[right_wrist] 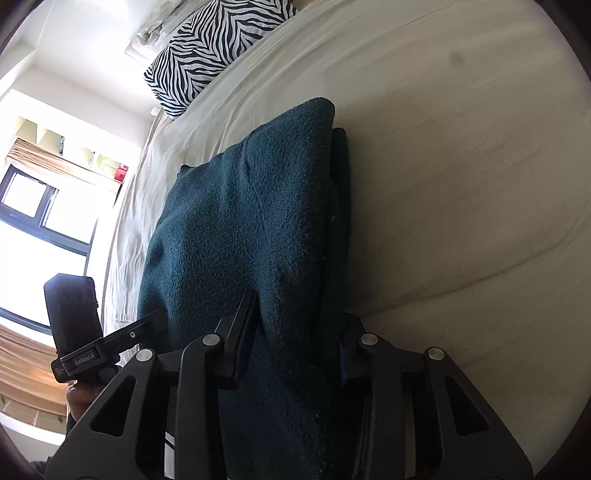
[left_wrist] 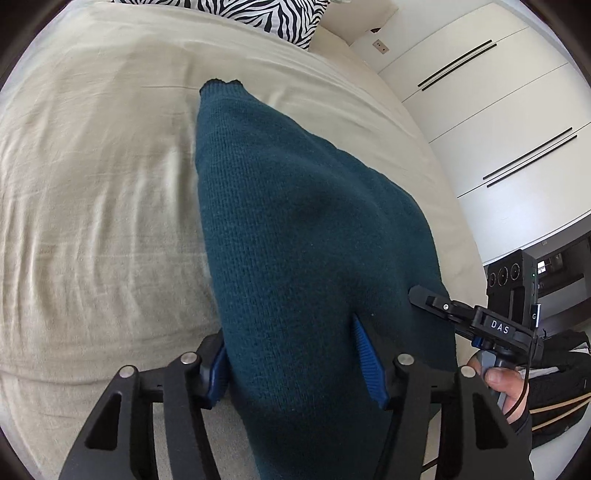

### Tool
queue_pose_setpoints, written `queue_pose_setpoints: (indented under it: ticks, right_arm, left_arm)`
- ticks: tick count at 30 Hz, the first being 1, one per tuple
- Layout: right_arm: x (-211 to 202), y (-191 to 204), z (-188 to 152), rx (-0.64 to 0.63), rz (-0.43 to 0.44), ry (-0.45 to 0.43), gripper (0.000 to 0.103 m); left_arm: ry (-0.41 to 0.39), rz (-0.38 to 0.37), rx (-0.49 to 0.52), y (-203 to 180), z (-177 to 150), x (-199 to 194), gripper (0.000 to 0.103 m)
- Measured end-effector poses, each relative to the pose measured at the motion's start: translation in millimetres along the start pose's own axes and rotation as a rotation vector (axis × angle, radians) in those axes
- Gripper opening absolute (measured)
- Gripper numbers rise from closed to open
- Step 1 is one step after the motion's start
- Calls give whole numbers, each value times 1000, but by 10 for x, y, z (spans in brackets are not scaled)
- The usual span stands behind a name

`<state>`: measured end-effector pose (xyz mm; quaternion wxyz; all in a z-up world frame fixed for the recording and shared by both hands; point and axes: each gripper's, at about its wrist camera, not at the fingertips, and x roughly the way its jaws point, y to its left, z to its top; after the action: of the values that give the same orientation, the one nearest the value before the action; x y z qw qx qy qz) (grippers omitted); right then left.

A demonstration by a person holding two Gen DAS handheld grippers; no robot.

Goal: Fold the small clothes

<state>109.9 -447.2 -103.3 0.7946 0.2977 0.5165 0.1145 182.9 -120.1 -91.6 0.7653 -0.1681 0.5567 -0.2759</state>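
Both grippers, left (left_wrist: 295, 365) & right (right_wrist: 299, 343), pinching near edge of teal sweater (left_wrist: 295, 206); long axis running away toward far zebra pillow (left_wrist: 258, 18), over bed (left_wrist: 92, 184).

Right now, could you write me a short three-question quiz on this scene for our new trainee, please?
1. True or false: the teal knit garment lies on a wooden floor.
2. Multiple choice: what pattern is on the pillow at the head of the bed? A) polka dots B) zebra stripes C) plain red
3. Short answer: what lies between the fingers of both the left gripper and the right gripper?

Key
1. False: it lies on the cream bedsheet.
2. B.
3. The near end of the teal knit garment; the blue pads of the left gripper sit on either side of it.
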Motion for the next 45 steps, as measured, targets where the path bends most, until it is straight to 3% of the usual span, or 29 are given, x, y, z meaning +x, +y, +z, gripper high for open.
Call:
queue_pose_setpoints:
  ticks: [2,6,8,13,20,24,28,33,37,40,43,45]
  right_arm:
    - [-6,141,-8,-47,-71,-10,26]
    - [-12,659,-72,-227,-302,-43,21]
    - [-32,927,-117,-305,-366,-69,21]
    - [-68,1567,-189,-423,-349,-106,20]
    - [205,2337,-146,-467,-228,-96,20]
    - [549,2802,-204,-479,-174,-70,20]
    - [820,2974,-286,-459,-130,-35,20]
    - [1190,2890,-334,-394,-84,30,20]
    - [1412,2568,-296,-269,-47,64,21]
    - [1525,2309,-227,-184,22,69,32]
    - [1513,2122,-246,-115,98,59,36]
    - [1439,2089,-263,-92,93,39,40]
  left_arm:
    - [4,19,14,-48,31,-12,50]
    - [-4,63,73,-168,35,-76,44]
    - [-9,61,79,-181,42,-157,42]
    - [-81,103,108,-51,68,-639,42]
    - [-163,208,136,305,160,-1357,42]
    - [-171,261,124,603,115,-1555,42]
    - [-164,289,107,869,28,-1642,42]
    - [-116,306,69,1186,-94,-1489,42]
    - [-112,262,11,1418,-155,-1381,48]
    - [-123,271,20,1422,-178,-1358,55]
    - [-147,261,4,1455,-206,-1355,61]
    - [-167,248,-10,1465,-257,-1410,61]
